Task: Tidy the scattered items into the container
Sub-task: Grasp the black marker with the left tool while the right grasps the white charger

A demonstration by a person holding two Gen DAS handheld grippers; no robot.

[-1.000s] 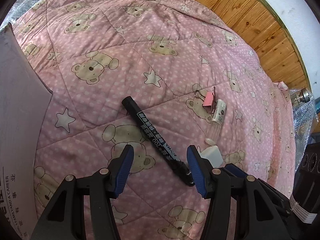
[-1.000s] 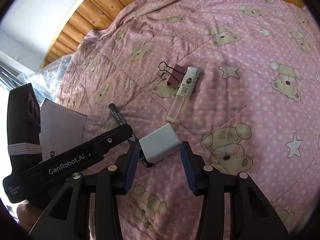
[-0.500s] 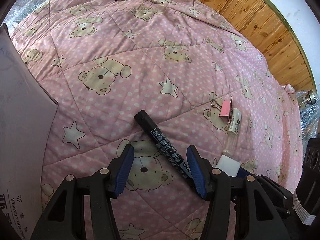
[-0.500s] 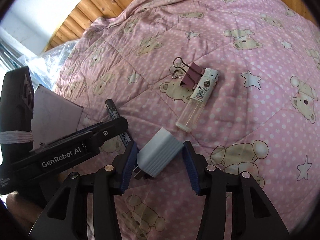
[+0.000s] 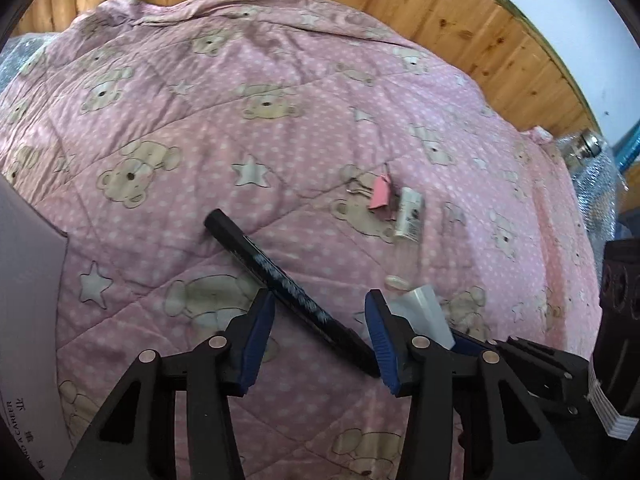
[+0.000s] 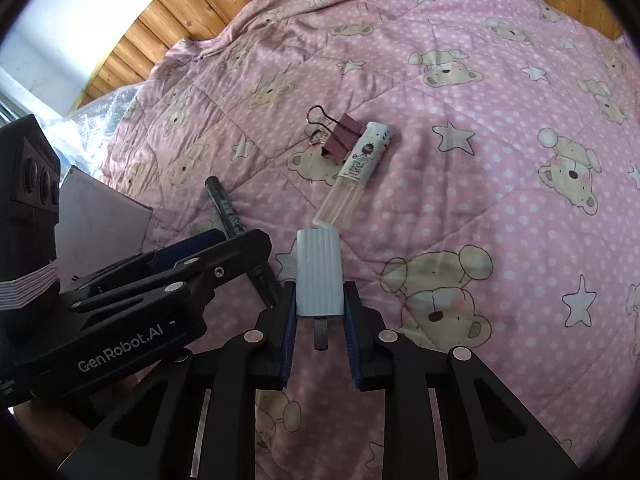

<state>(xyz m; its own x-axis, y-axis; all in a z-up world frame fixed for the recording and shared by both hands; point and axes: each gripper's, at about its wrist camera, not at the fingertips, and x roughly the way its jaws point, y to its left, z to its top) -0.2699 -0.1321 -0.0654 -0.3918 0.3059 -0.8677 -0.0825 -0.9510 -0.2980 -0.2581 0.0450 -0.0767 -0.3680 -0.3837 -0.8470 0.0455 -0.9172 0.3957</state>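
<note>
My left gripper [image 5: 320,328] is open, straddling the black marker pen [image 5: 288,292], which lies diagonally across the gap; right gripper [image 6: 320,312] clamps the white ribbed charger plug [image 6: 319,276].

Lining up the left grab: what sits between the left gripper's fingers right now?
The black marker lies slanted in the left gripper's open gap on the pink quilt, seen in the left wrist view.
</note>
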